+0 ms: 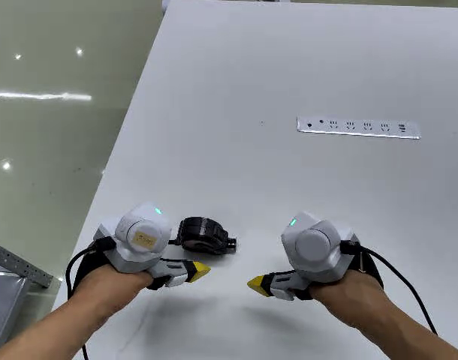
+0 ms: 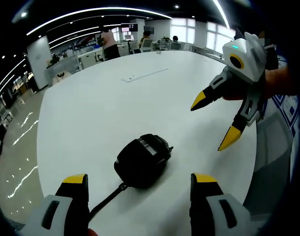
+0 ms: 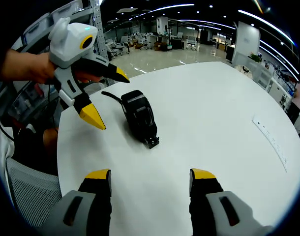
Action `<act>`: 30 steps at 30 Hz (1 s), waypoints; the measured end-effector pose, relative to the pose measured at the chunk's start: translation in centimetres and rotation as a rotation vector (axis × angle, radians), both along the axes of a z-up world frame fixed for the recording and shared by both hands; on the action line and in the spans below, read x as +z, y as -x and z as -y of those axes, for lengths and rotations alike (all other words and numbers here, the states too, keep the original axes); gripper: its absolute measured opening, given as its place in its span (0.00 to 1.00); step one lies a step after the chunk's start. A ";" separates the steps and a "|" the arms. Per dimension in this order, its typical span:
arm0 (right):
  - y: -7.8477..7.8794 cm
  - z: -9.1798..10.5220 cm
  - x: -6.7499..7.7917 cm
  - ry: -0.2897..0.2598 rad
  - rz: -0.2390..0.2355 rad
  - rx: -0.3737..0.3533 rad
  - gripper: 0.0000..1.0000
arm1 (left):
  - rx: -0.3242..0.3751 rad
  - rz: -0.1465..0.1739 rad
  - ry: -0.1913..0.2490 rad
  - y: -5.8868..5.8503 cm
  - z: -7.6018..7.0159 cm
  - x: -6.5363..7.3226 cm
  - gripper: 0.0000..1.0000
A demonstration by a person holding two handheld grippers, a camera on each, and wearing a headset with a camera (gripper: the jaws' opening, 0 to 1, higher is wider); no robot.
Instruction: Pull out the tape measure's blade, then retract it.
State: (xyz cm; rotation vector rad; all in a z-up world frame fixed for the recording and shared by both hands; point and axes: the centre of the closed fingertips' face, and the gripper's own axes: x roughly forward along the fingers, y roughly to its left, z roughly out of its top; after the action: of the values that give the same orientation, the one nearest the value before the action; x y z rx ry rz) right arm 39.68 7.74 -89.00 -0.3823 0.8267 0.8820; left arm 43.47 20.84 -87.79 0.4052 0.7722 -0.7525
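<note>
**Open-plan office around a broad white table**

A white table (image 1: 289,67) spread wide in the head view, with a silver power strip (image 1: 358,127) set flush in its top. To its left lay a glossy pale-green floor (image 1: 56,112) that mirrored the ceiling lamps. A perforated metal rail (image 1: 15,264) crossed the lower left corner. In the left gripper view, curved light strips (image 2: 91,12) ran across a dark ceiling and bright windows (image 2: 189,27) lined the far wall. Desks (image 2: 91,56) stood beyond the table, with people (image 2: 109,38) among them.

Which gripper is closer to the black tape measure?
Left. The left gripper points its open jaws at the black tape measure, which lies just ahead. The right gripper is farther off across the white table, also open, touching nothing.
</note>
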 end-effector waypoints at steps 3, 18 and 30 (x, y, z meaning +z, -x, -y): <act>-0.3 -0.1 -0.2 0.000 0.005 0.016 0.65 | -0.034 0.005 -0.006 -0.2 0.3 -0.1 0.80; -0.7 -2.2 -1.7 0.001 0.044 0.164 0.59 | -0.226 0.020 -0.045 -0.5 1.6 -0.3 0.76; -1.6 -3.0 -2.9 0.010 0.083 0.257 0.51 | -0.345 0.022 -0.089 -1.0 2.1 -0.6 0.72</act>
State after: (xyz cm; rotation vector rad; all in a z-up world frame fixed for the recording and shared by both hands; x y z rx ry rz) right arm 41.30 10.70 -91.87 -0.5391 0.7152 1.0935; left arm 44.43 18.74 -88.42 0.6363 0.7249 -1.0363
